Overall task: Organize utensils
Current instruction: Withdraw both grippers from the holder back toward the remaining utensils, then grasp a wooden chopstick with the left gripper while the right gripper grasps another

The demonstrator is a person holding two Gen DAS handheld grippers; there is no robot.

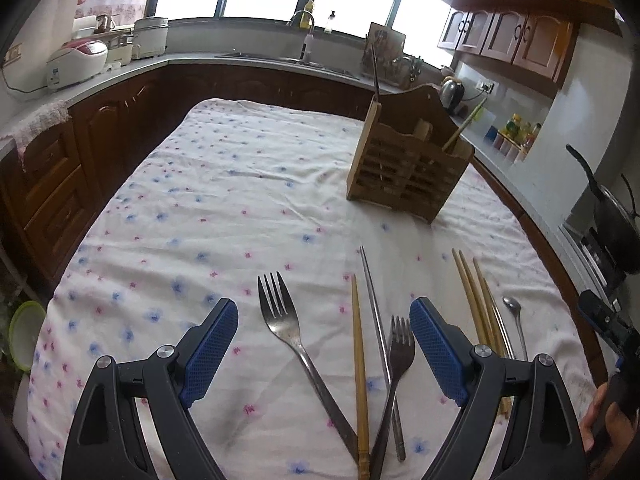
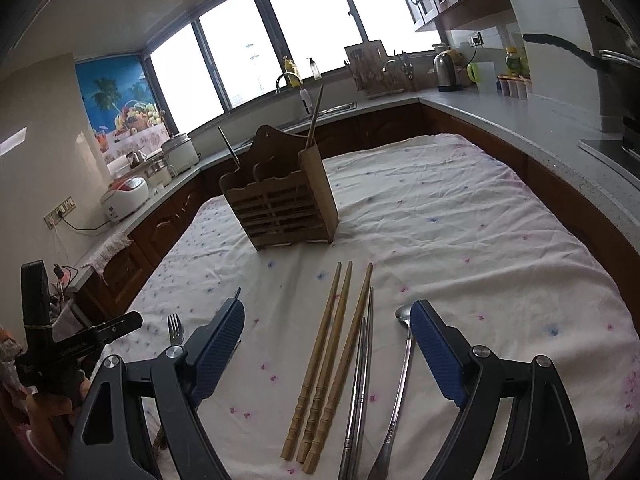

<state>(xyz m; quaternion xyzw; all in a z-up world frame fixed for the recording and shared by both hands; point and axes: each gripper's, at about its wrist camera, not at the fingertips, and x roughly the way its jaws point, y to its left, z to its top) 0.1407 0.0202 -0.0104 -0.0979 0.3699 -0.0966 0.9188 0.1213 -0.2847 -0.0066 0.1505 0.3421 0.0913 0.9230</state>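
Left hand-held gripper (image 1: 324, 344): jaws wide, nothing held, above two forks (image 1: 280, 320) and a wooden chopstick (image 1: 359, 360) at lower centre. Right hand-held gripper (image 2: 328, 344): jaws wide, nothing held, above three wooden chopsticks (image 2: 332, 352), metal chopsticks (image 2: 362, 360) and a spoon (image 2: 402, 360). Wooden utensil holder (image 2: 280, 208) stands upright mid-frame on the tabletop (image 2: 480, 240).

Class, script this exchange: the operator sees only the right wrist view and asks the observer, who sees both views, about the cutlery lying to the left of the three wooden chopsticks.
Operator: I see one fork tip. Are there more?
Observer: Two forks: a large fork and a smaller fork, both ahead of the open left tool.
Operator: Is anything between them?
Observer: One wooden chopstick and one metal chopstick.
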